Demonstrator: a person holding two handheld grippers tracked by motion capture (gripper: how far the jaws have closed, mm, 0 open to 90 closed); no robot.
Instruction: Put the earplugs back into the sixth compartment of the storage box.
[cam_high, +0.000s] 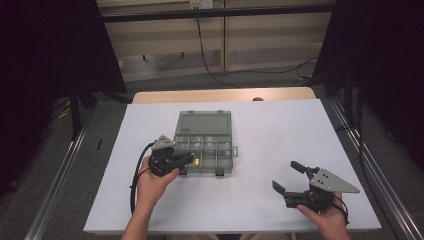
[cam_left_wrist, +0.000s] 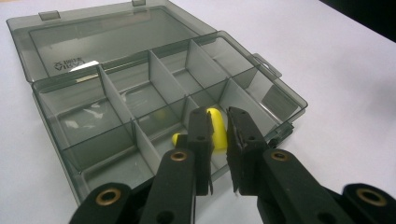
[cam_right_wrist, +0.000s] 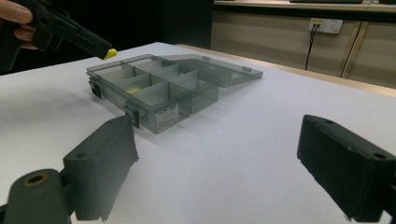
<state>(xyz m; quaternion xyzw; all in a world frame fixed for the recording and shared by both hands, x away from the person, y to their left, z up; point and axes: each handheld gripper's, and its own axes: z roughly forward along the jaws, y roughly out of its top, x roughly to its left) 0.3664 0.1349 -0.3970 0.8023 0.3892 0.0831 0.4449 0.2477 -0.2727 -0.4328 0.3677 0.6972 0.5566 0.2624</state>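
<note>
**Left gripper holds a yellow piece above an open organiser box**

A smoky clear plastic organiser box (cam_high: 204, 142) lies open on a white counter (cam_high: 280, 130), and every place here is given from that box. Its lid (cam_left_wrist: 107, 37) lies folded flat on the far side. Raised writing marks the lid, and a white label (cam_right_wrist: 166, 116) sits on one side wall; both are too small to read. Dividers split the tray into a grid of small compartments.

The left gripper (cam_left_wrist: 219, 128), held in the person's left hand (cam_high: 152, 185), hangs above the box's near left corner. Its jaws are nearly together, pinching a small curved yellow piece (cam_left_wrist: 215, 133). Seen from the left gripper, the piece's long axis runs along the jaws and its rounded tip pokes out beyond them, toward the box's middle. A second bit of yellow (cam_right_wrist: 134, 88) lies inside one compartment.

The right gripper (cam_high: 289, 177) rests well to the right of the box and nearer the person, jaws spread wide with nothing between them, aimed toward the box. Bare counter lies between them, and wide bare margins surround the box on every side.
</note>
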